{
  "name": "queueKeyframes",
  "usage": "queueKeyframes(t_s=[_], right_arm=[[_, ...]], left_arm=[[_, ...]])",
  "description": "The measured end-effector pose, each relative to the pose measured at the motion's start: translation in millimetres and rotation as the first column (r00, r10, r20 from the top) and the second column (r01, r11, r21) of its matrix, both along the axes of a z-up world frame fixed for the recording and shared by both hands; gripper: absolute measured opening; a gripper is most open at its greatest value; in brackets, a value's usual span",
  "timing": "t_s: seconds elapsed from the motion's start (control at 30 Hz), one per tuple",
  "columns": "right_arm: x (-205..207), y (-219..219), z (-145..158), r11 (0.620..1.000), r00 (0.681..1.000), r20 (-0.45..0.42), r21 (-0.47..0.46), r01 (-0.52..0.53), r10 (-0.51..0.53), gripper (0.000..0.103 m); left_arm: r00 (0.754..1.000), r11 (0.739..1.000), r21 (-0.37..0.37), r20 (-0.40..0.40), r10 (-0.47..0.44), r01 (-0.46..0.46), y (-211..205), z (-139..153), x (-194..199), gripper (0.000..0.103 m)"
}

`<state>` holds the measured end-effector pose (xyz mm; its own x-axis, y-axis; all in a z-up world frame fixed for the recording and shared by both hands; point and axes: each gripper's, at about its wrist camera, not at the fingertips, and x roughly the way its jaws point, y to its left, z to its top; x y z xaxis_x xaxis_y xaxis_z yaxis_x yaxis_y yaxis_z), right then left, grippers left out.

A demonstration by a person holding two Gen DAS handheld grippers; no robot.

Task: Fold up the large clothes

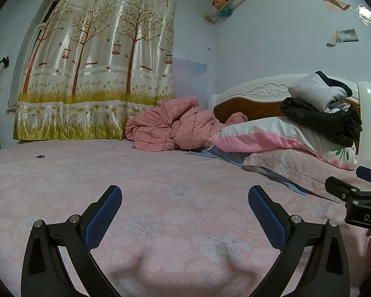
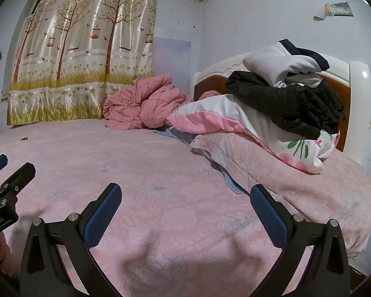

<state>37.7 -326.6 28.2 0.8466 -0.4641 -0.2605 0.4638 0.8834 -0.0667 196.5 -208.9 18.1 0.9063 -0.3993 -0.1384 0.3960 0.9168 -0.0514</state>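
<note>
Here the left gripper (image 1: 185, 195) hangs low over the pink flowered bedsheet (image 1: 160, 178), its jaws spread wide with nothing between the blue pads (image 1: 103, 216). The right gripper (image 2: 185, 195) sits the same way just beside it: jaws wide apart, empty, only sheet showing between the pads. Each gripper shows at the edge of the other's view, so the two are side by side and near each other, not touching.

The clothes to fold lie well apart from both grippers, up at the head of the bed. A black padded jacket (image 2: 292, 104) is bunched on top of a white and pink pillow (image 2: 222, 116), and a white garment with dark trim (image 2: 282, 66) sits crumpled on top of the jacket, against the white headboard (image 2: 358, 94). The white and pink pillow rests on a second pillow in a pink case (image 2: 235, 153); a strip of blue cloth (image 2: 225, 175) pokes out from under that one.

A pink checked quilt (image 1: 168, 126) is heaped further along, in front of a tree-patterned curtain (image 1: 96, 57). A small dark object (image 1: 40, 156) lies on the sheet at far left; it is too small to tell what it is.
</note>
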Motion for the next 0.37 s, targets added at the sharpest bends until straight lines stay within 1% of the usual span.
queueKeyframes(t_s=[0.37], right_arm=[[1.5,-0.6,-0.5,1.000,1.000,-0.008,0.004,-0.002,0.002,0.103]], left_arm=[[1.000,1.000,0.003,-0.011,0.001,-0.001,6.2,3.1,-1.6,0.103]])
